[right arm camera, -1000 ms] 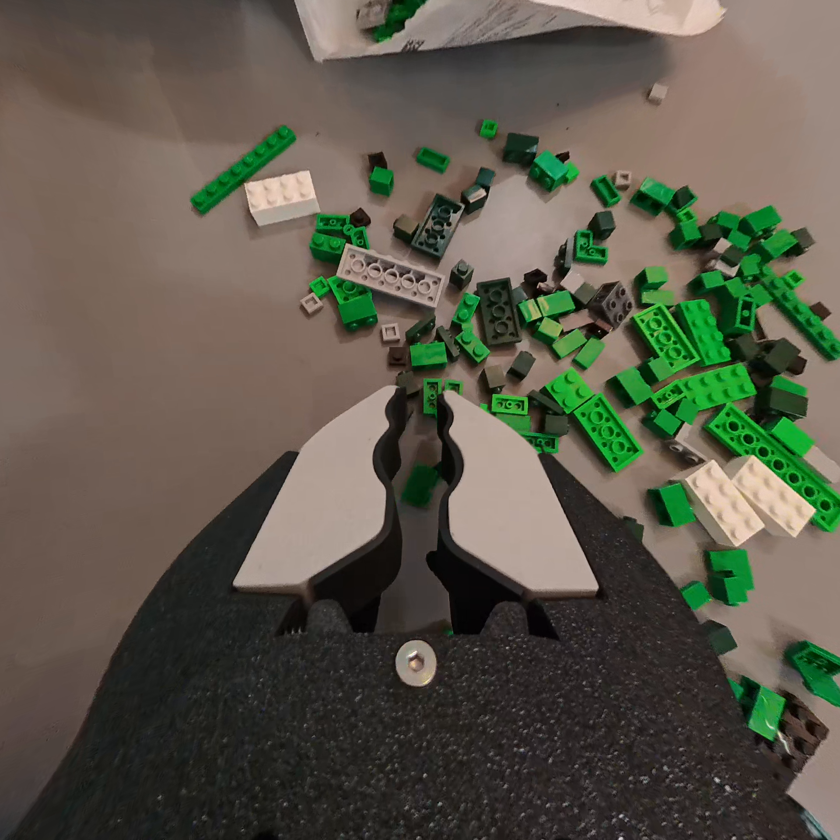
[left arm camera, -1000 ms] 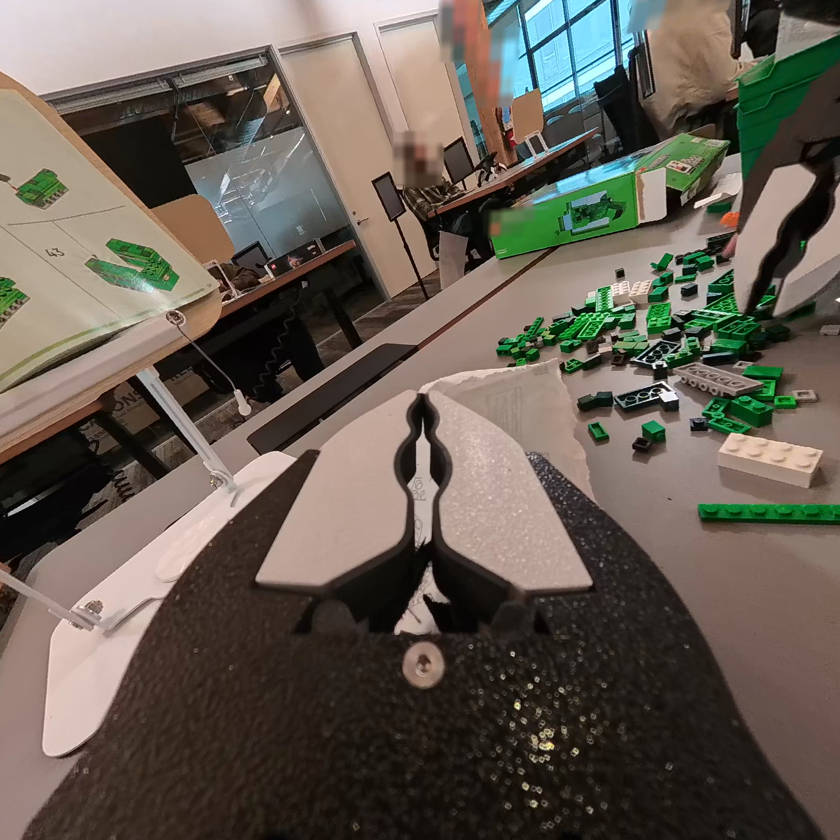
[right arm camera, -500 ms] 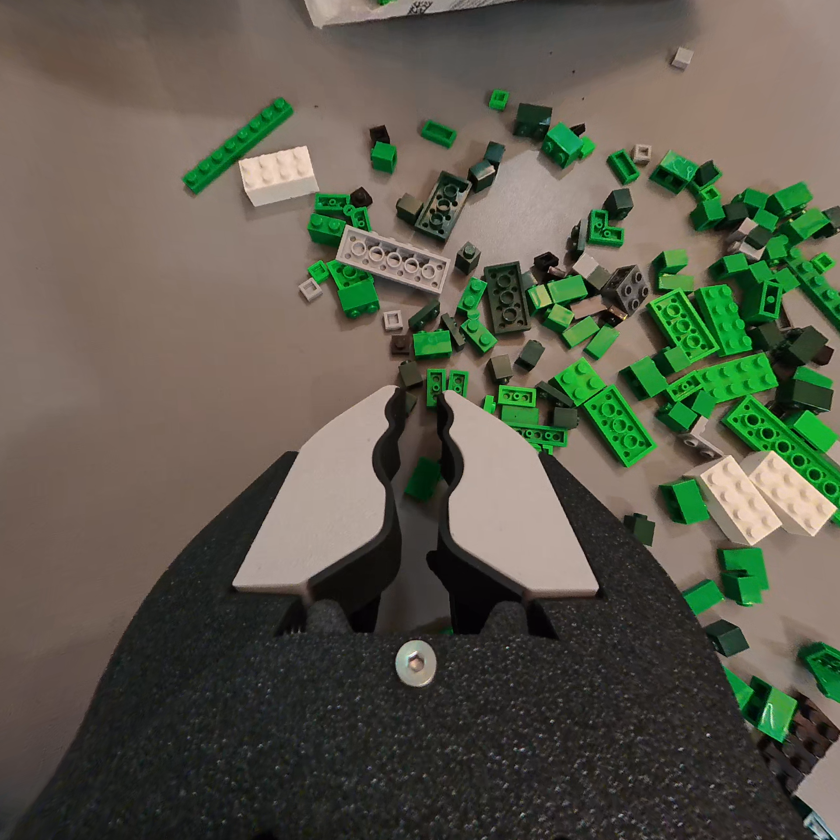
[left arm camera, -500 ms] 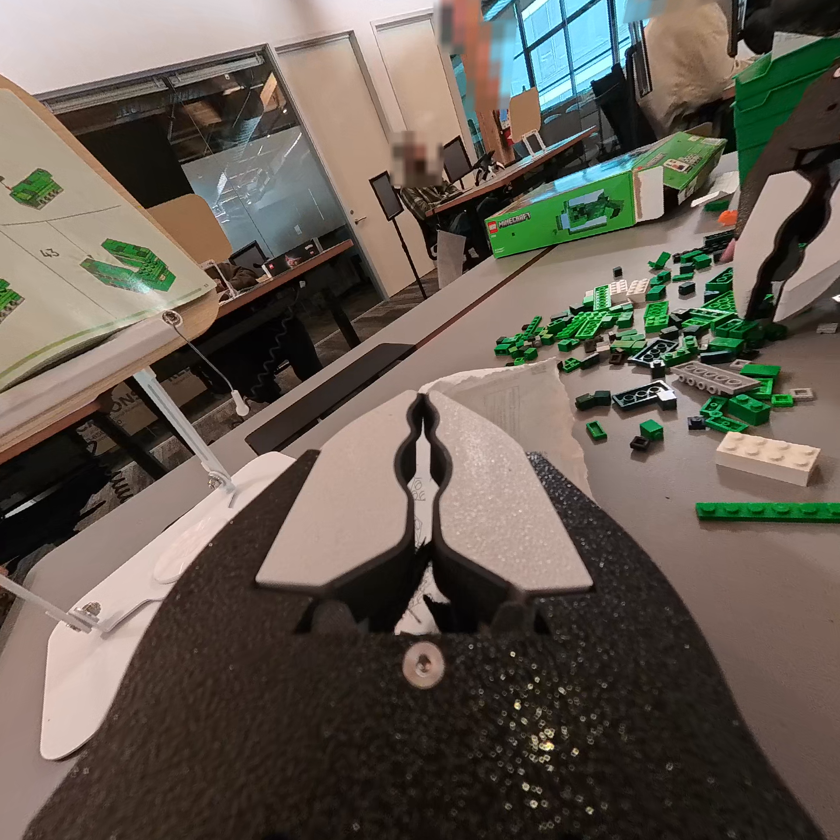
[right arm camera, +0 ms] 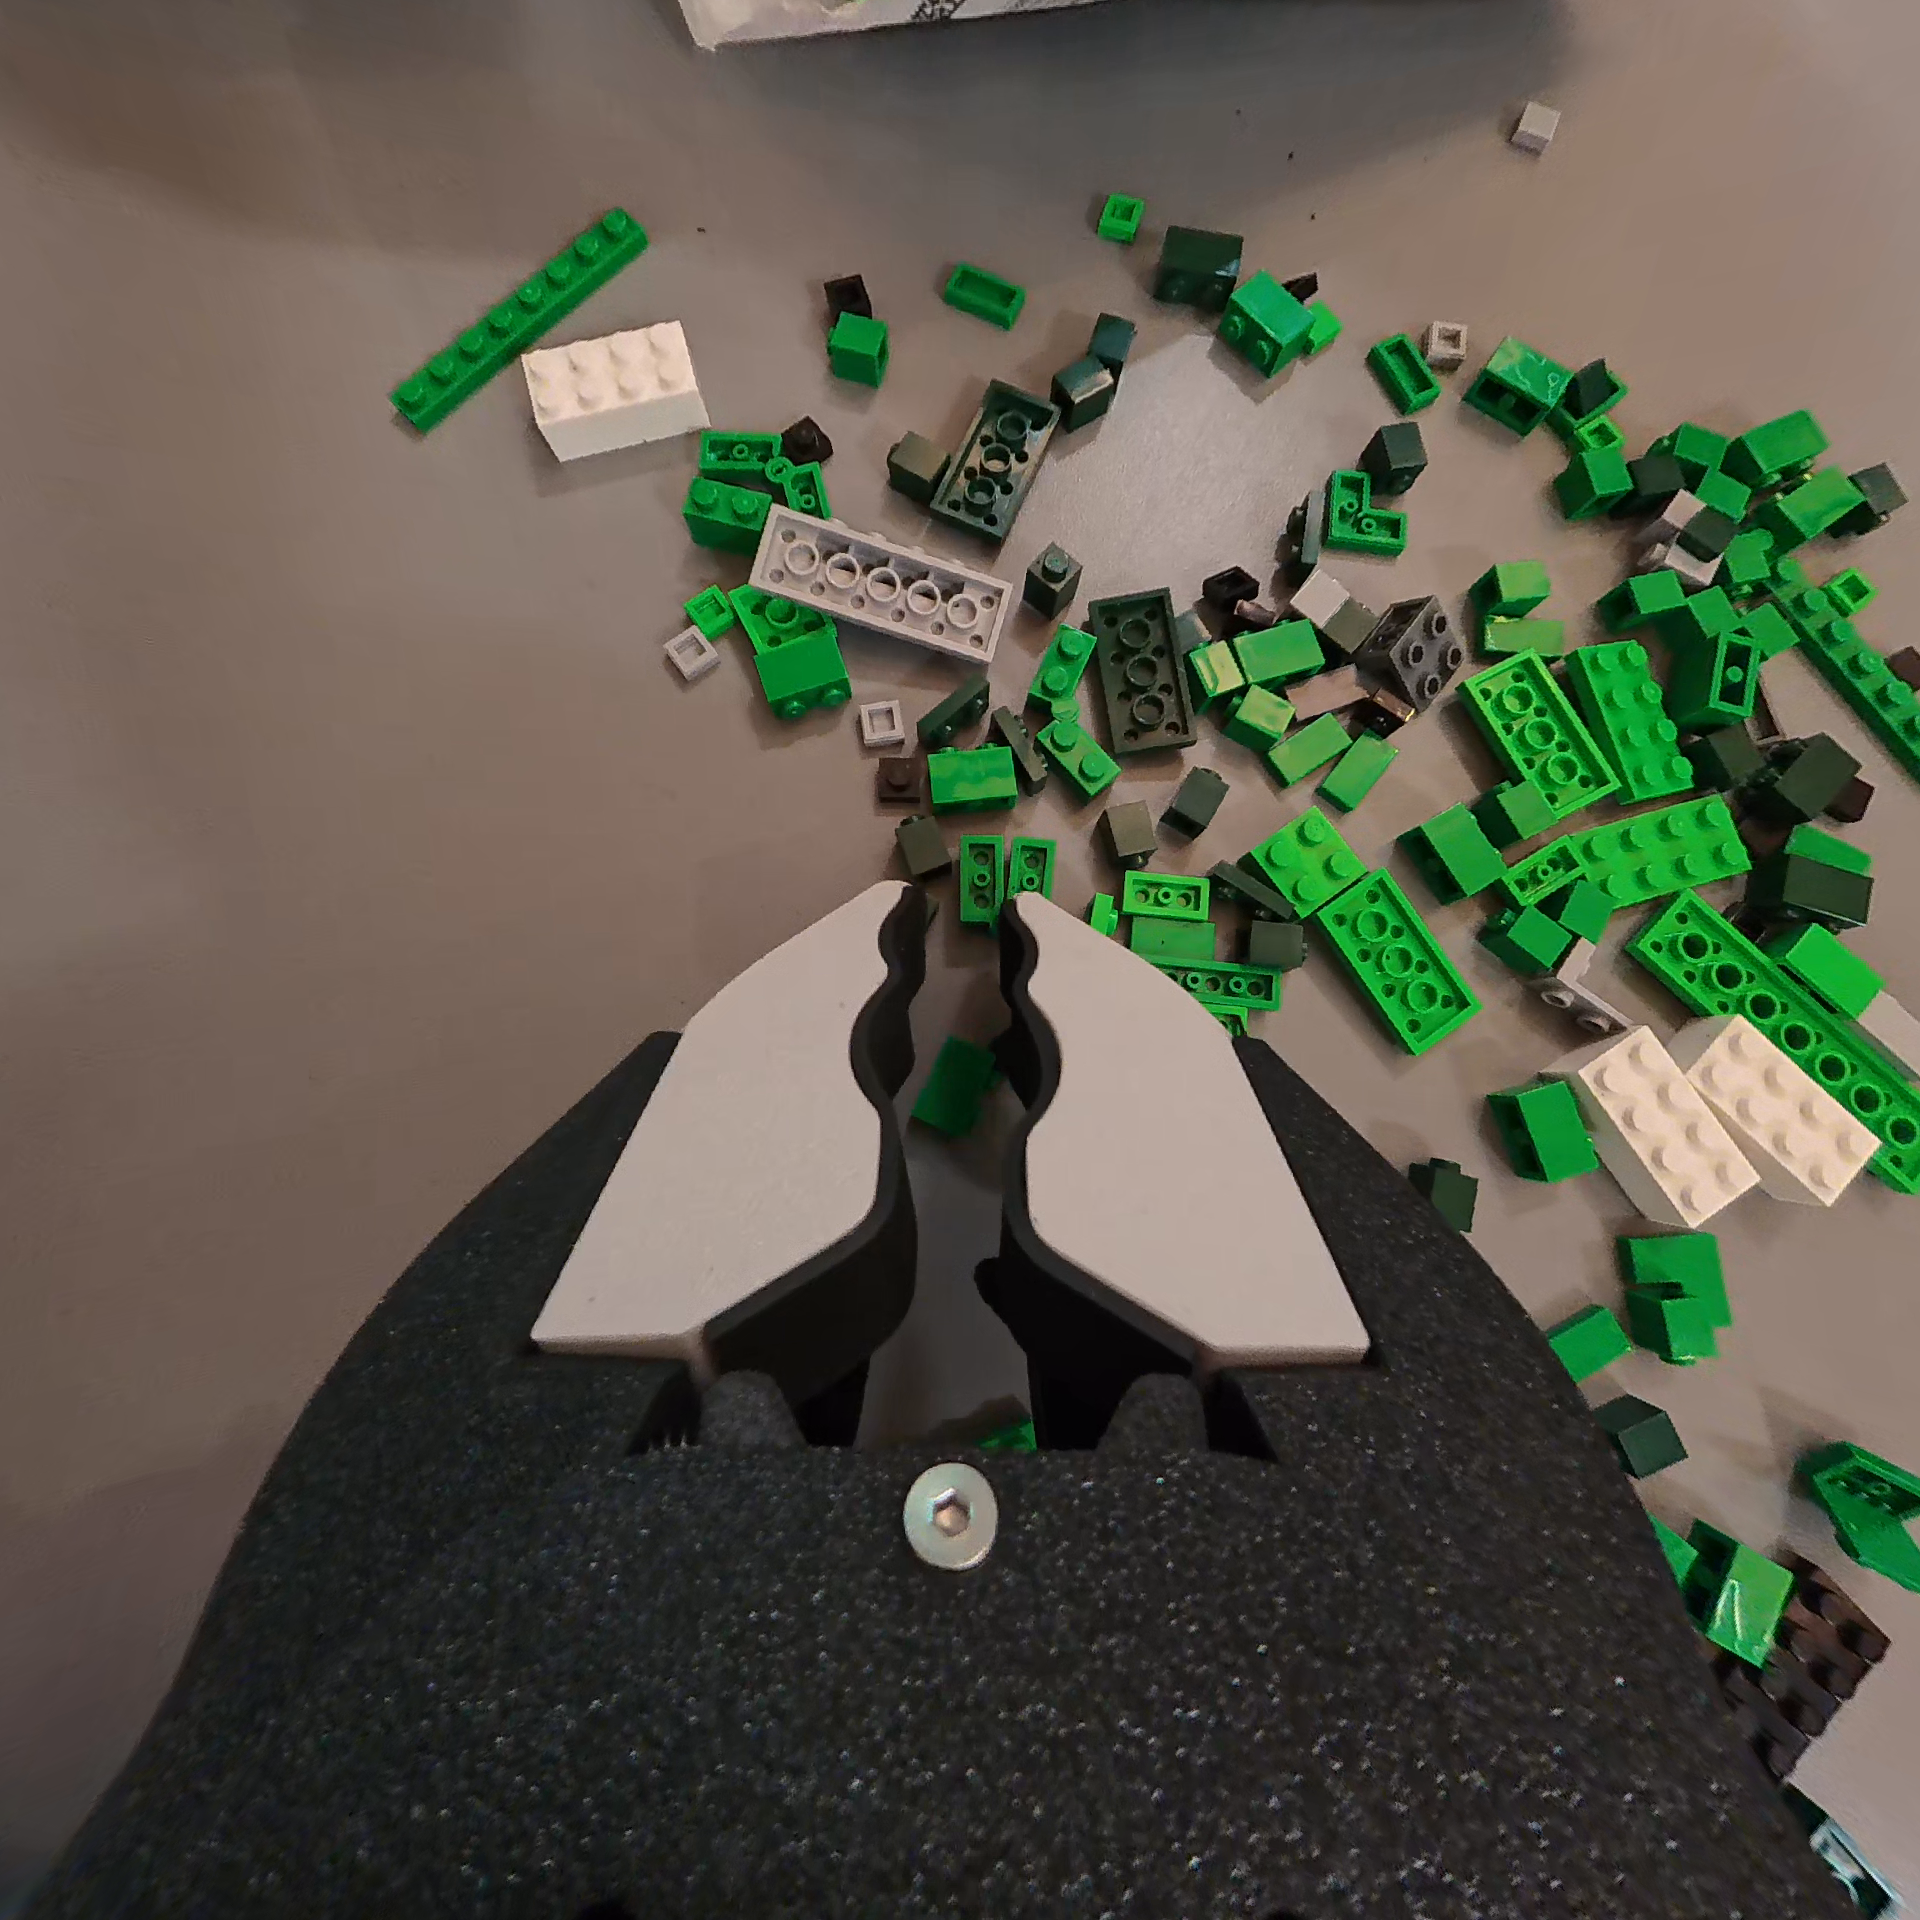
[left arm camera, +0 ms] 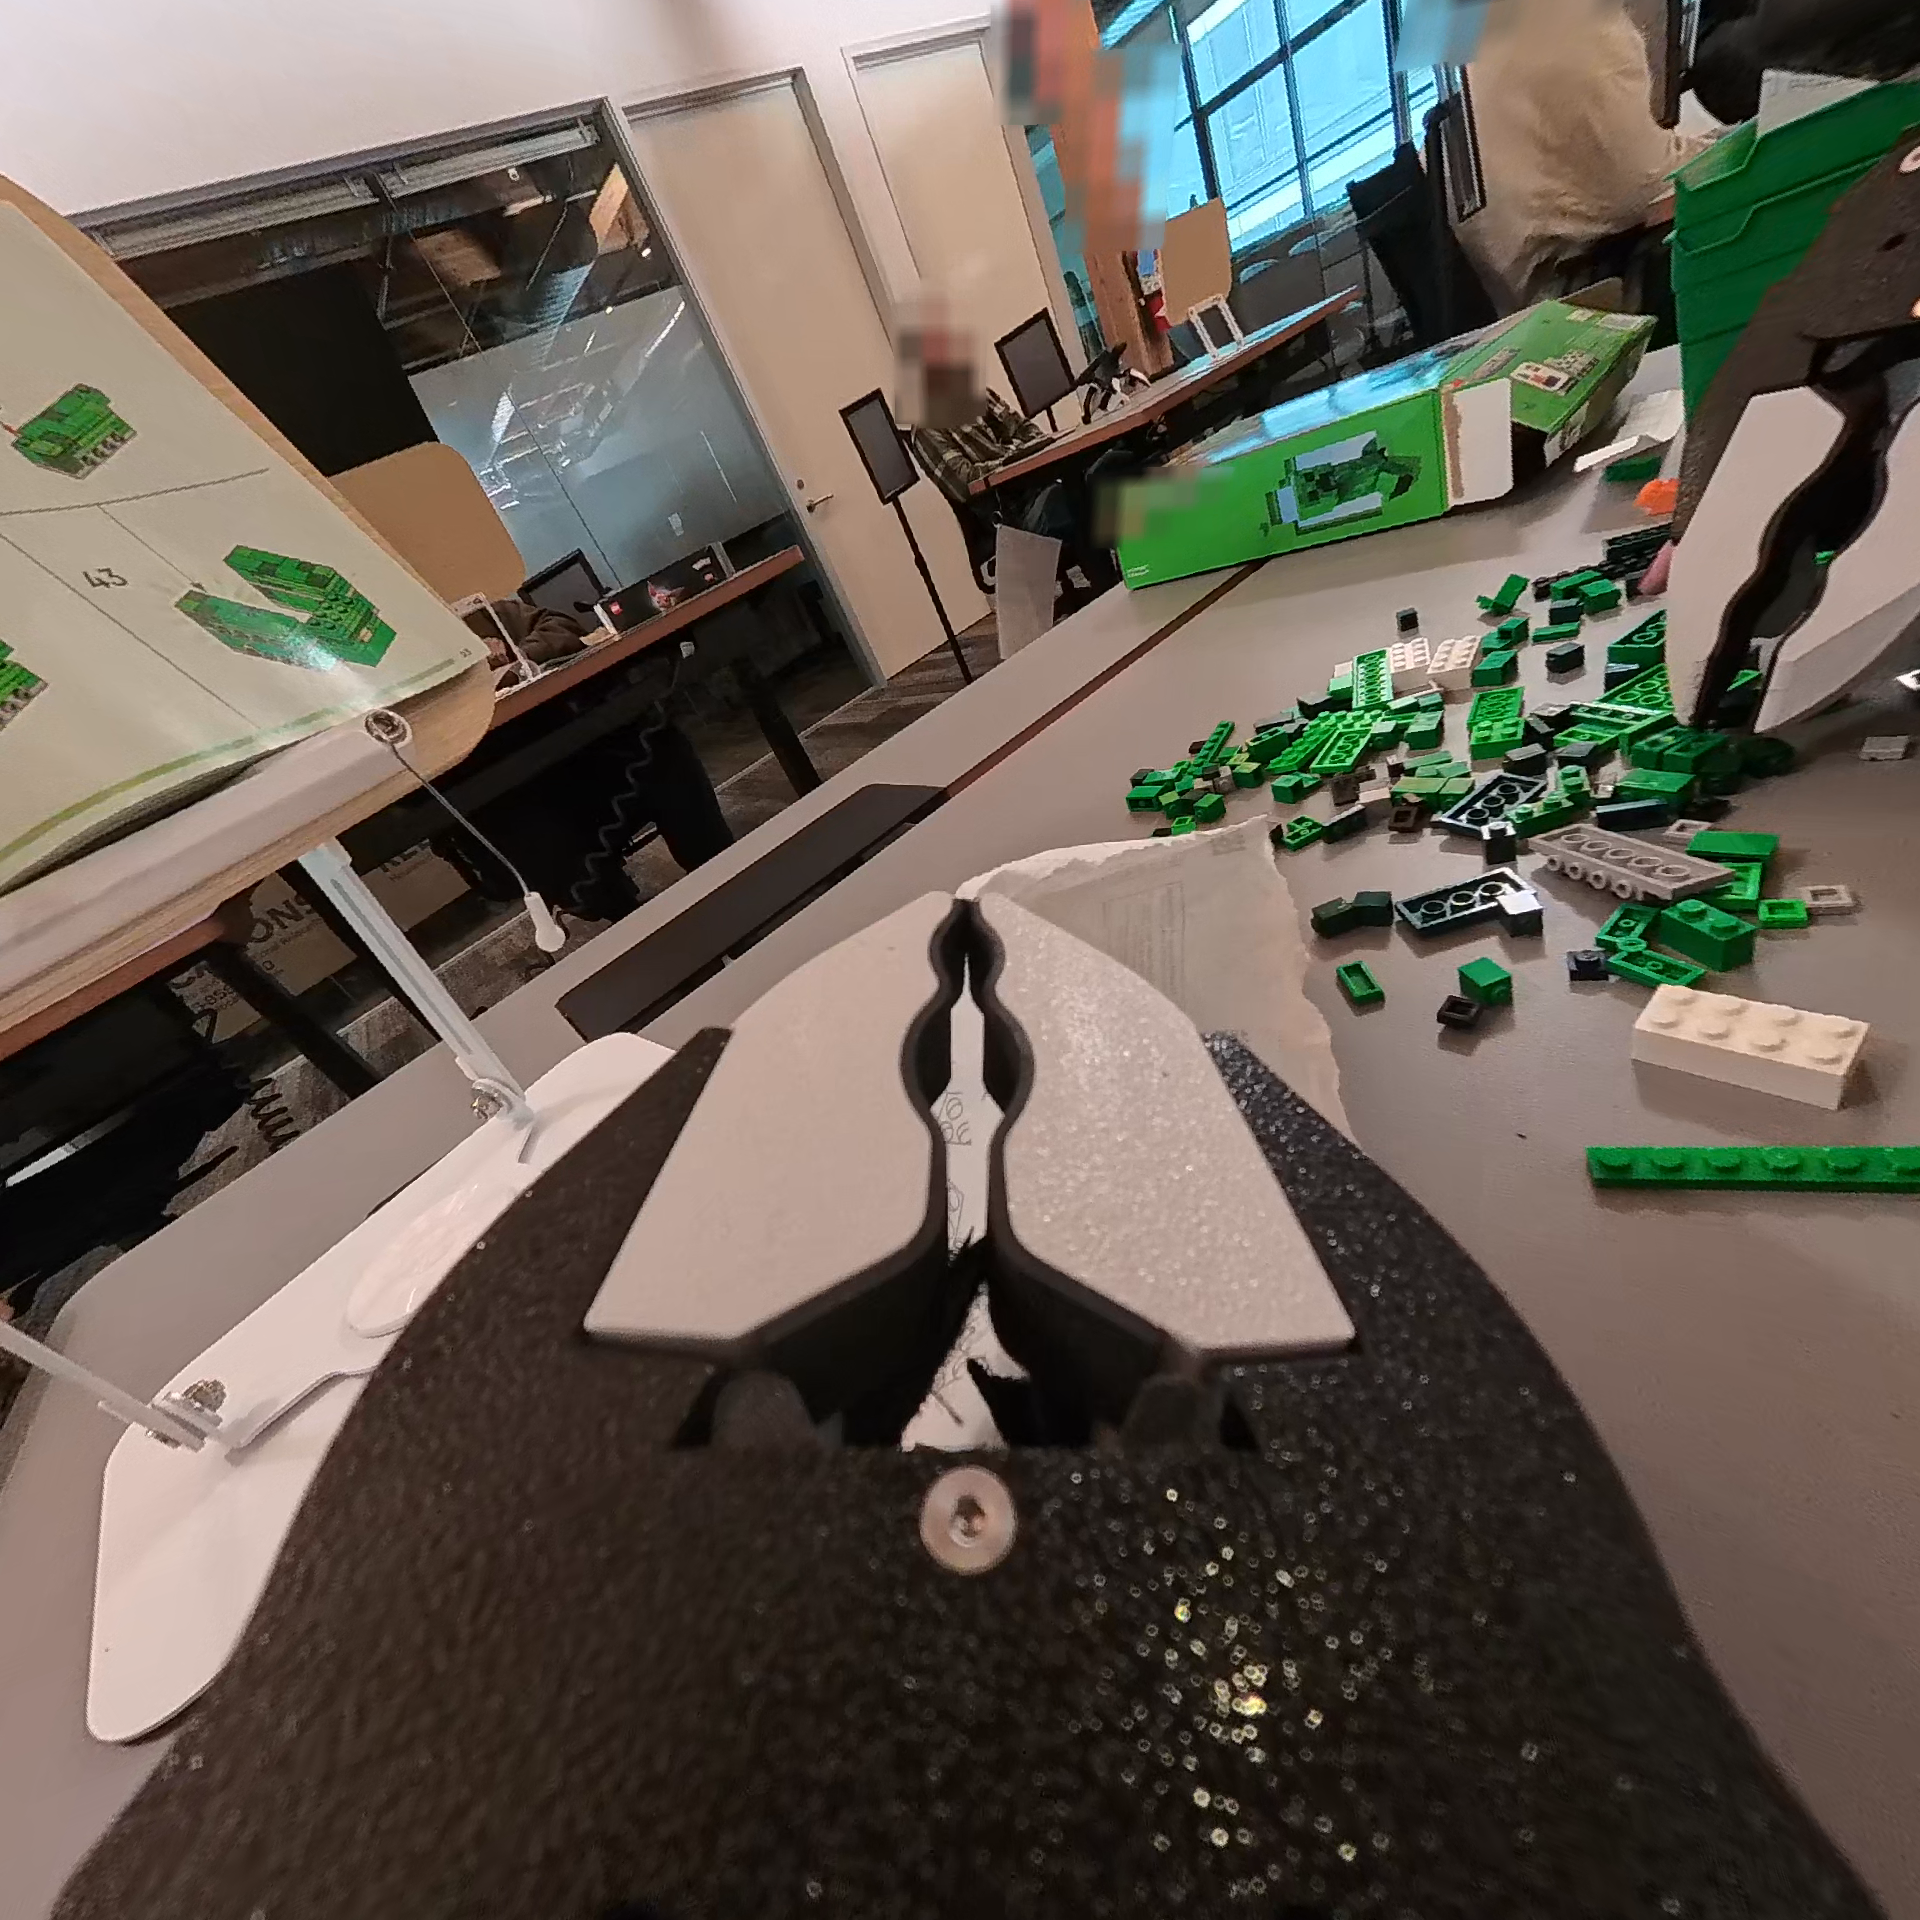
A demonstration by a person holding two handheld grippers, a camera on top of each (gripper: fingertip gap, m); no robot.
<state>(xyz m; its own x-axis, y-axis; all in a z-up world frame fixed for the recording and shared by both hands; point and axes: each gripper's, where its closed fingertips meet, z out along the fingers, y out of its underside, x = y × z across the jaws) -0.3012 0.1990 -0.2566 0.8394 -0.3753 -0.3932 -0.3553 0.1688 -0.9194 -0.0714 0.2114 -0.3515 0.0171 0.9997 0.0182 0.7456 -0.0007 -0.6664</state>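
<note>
My left gripper (left arm camera: 966,914) is shut on a white paper bag (left arm camera: 1174,925), whose torn edge stands up just past the fingertips. My right gripper (right arm camera: 961,904) is open by a narrow gap and points down at the near edge of a spread of green, dark, grey and white bricks (right arm camera: 1351,727). A small green brick (right arm camera: 951,1086) lies on the table under the gap. Two small green plates (right arm camera: 1003,868) lie just past the tips. In the left wrist view the right gripper (left arm camera: 1725,707) stands with its tips in the pile.
A white brick (right arm camera: 613,390) and a long green plate (right arm camera: 520,317) lie at the pile's left. A grey plate (right arm camera: 883,582) lies nearby. An instruction booklet (left arm camera: 156,540) stands on a white stand (left arm camera: 260,1403). A green box (left arm camera: 1330,488) is at the table's far side. The gap from one gripper's tips to the other's is roughly 25 cm. My right gripper is the nearer one to the grey plate (right arm camera: 883,582): about 6 cm, against 20 cm. The left camera catches it too, in the left wrist view (left arm camera: 1622,852).
My right gripper has come down and slightly forward over the bricks, with its gap unchanged. The left gripper and the bag have not moved.
</note>
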